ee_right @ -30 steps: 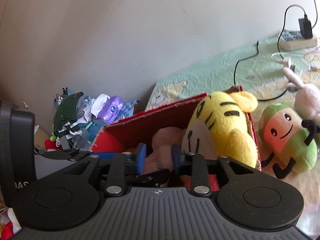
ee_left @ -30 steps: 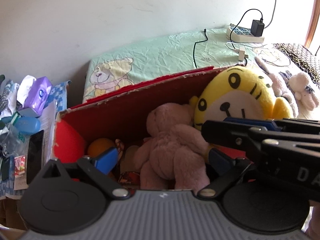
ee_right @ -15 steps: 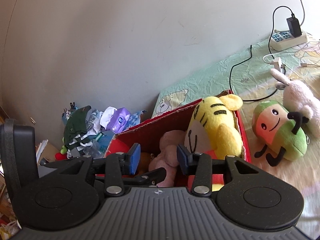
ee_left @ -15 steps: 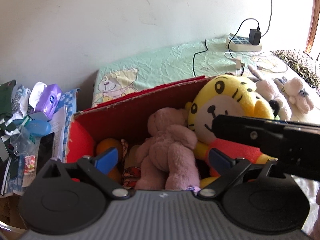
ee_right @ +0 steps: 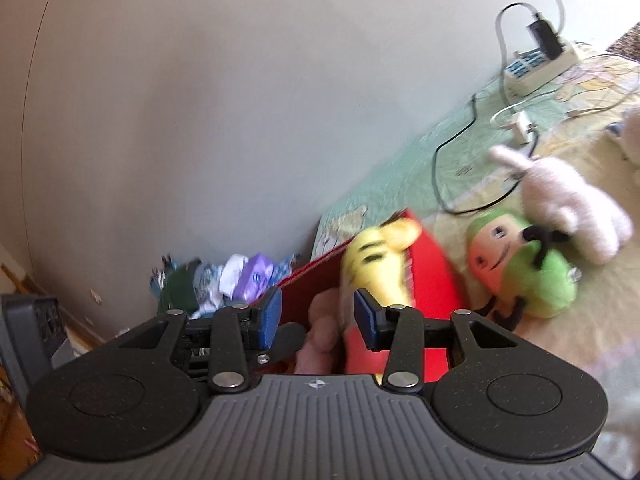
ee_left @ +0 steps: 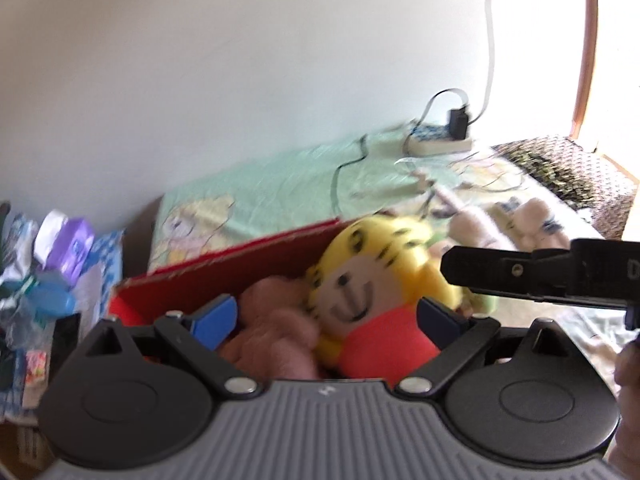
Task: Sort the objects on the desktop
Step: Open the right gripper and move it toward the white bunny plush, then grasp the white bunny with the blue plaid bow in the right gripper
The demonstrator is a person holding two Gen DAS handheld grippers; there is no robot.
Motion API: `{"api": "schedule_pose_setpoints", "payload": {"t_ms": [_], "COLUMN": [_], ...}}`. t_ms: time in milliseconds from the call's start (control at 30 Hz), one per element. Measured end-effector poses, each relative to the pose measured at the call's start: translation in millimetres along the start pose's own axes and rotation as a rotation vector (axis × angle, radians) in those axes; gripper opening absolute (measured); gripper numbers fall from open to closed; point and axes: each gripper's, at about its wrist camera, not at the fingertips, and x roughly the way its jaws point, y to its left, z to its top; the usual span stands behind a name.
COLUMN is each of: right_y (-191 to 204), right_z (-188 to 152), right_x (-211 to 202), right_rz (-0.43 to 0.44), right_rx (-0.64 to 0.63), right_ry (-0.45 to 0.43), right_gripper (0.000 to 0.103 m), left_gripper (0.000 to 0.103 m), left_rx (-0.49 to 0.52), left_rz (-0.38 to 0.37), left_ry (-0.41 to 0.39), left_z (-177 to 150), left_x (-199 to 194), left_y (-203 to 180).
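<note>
A yellow plush tiger (ee_left: 372,276) with black stripes and an orange-red shirt sits in a red cardboard box (ee_left: 256,264), beside a pink plush bear (ee_left: 272,320). Both grippers, left (ee_left: 326,316) and right (ee_right: 318,316), hover with jaws released, empty.

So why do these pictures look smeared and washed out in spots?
Left wrist view: motion blur smears the tiger toy and box, and window light blows out the right edge. Right wrist view: the green toy blurs too; fisheye bends the wall.
</note>
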Motion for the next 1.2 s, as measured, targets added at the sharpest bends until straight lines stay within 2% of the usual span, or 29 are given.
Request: {"api": "schedule_pose_setpoints", "payload": {"t_ms": [167, 300, 400, 600, 767, 900, 967, 1200], "right_y": [-40, -77, -110, -179, -225, -256, -270, -300], "right_z": [26, 52, 70, 100, 122, 133, 137, 140], "right_x": [-16, -30, -39, -59, -71, -69, -65, -41], "right_rz": [0.008, 0.014, 0.0, -0.089, -0.183, -0.231, -0.243, -0.239], "right_rx": [0.047, 0.078, 0.113, 0.169, 0.181, 0.201, 0.22, 0.265], "right_ry": [-0.01, -0.022, -0.024, -0.037, -0.04, -0.019, -0.008, 0.074], "right_gripper": [0.044, 0.044, 0.044, 0.044, 0.045, 0.046, 0.052, 0.053], "left_gripper": [0.095, 0.093, 0.09, 0.085, 0.084, 0.084, 0.085, 0.084], "left_rx": [0.011, 0.014, 0.048, 0.041, -0.048, -0.112, -0.111, -0.091], "left_rz": [-0.085, -0.16, -0.179, -0.271, -0.358, -0.381, -0.376, -0.349], "left_ry": [-0.066, -0.063, -0.048, 0.038, 0.139, 0.197, 0.213, 0.262], "left_z": [20, 34, 44, 50, 49, 53, 56, 63], "left_x": [-5, 4, 21, 79, 141, 183, 199, 239], "left_y": [-37, -77, -118, -185, -222, -238, -246, -268]}}
